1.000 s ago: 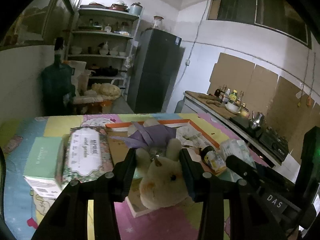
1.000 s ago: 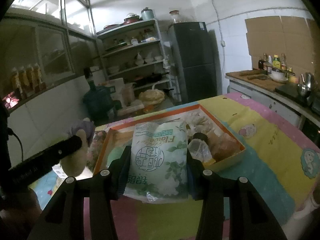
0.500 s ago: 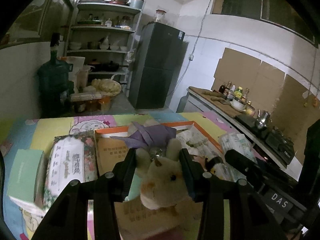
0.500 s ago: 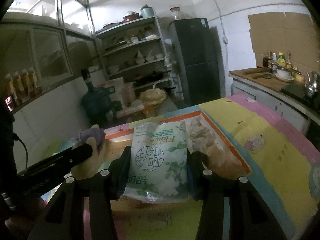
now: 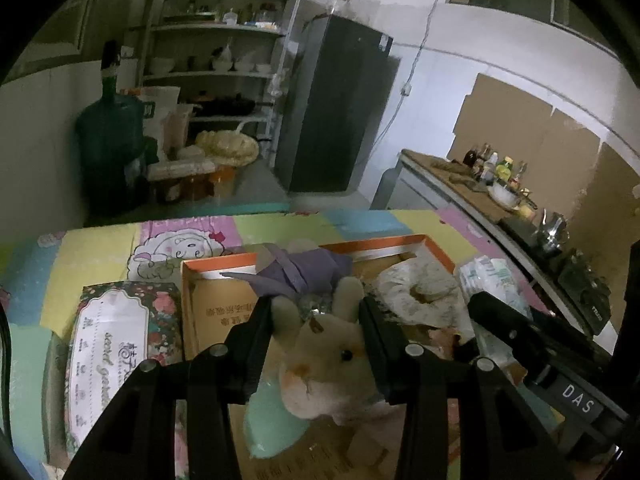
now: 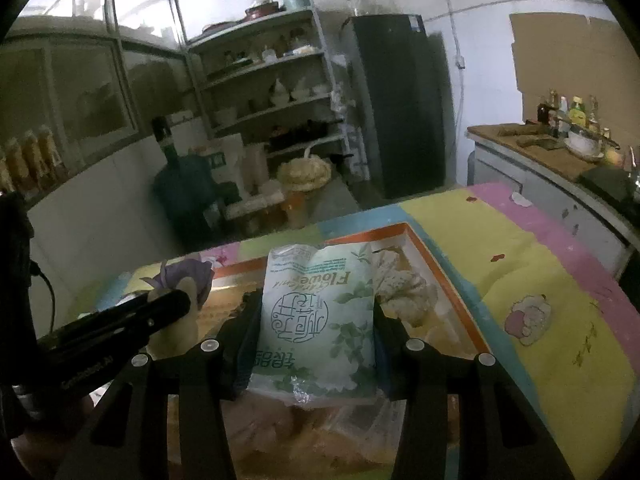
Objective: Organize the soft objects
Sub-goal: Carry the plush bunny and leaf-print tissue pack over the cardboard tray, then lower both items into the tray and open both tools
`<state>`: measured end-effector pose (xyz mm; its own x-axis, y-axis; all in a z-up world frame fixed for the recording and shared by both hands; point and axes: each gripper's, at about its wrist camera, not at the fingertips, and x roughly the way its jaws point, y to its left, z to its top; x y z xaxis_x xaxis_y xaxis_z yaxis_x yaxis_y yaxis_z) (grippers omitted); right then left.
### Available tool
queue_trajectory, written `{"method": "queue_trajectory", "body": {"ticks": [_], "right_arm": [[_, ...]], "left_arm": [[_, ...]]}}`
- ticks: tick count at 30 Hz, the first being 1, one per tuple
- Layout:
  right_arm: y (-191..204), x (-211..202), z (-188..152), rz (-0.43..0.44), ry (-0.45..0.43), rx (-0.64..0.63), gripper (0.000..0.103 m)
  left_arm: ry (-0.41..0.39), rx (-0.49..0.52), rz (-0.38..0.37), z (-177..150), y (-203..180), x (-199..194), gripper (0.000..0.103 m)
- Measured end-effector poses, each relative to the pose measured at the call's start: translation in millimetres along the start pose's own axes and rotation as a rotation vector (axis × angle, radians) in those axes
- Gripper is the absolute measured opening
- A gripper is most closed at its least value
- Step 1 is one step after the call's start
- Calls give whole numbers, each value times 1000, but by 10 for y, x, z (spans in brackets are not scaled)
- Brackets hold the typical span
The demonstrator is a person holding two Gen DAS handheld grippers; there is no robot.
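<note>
My left gripper (image 5: 316, 308) is shut on a cream plush rabbit (image 5: 328, 364) in a purple cloth (image 5: 304, 272), held over the left part of the orange-rimmed cardboard box (image 5: 218, 262). My right gripper (image 6: 316, 316) is shut on a pale green tissue pack (image 6: 316, 320) printed "Flower", held over the same box (image 6: 436, 264). The rabbit shows at the left in the right wrist view (image 6: 180, 312). The tissue pack shows at the right in the left wrist view (image 5: 488, 280). A white fluffy item (image 6: 400, 284) lies in the box.
A floral tissue box (image 5: 108, 352) lies left of the orange box on the patchwork tablecloth (image 6: 540, 280). Beyond the table stand a dark fridge (image 5: 336, 104), shelves (image 5: 216, 40), a green water jug (image 5: 108, 148) and a counter with bottles (image 5: 480, 184).
Both grippers moved forward over the orange box with their loads still held. The box now lies directly beneath both of them.
</note>
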<state>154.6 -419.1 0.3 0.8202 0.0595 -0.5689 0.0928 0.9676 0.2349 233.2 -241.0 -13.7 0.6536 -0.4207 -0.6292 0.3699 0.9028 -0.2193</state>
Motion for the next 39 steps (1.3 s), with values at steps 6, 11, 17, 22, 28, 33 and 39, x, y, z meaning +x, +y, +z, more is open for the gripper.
{"method": "queue_trajectory", "body": {"ticks": [6, 11, 17, 22, 28, 33, 39], "right_arm": [[-6, 209, 12, 13, 37, -10, 49], [9, 345, 27, 24, 61, -19, 49], [12, 491, -7, 38, 110, -17, 49], [-25, 548, -11, 52, 130, 2, 52], [-22, 560, -31, 58, 130, 12, 52], [-30, 523, -42, 59, 121, 24, 58], [-31, 420, -33, 51, 100, 34, 60]], "left_arm": [[22, -20, 12, 60, 53, 136, 44], [37, -28, 19, 68, 74, 224, 45], [63, -35, 24, 38, 111, 336, 45], [84, -48, 14, 11, 142, 398, 51], [97, -69, 13, -6, 157, 379, 55], [93, -58, 22, -15, 127, 340, 58], [74, -47, 27, -7, 95, 259, 60]]}}
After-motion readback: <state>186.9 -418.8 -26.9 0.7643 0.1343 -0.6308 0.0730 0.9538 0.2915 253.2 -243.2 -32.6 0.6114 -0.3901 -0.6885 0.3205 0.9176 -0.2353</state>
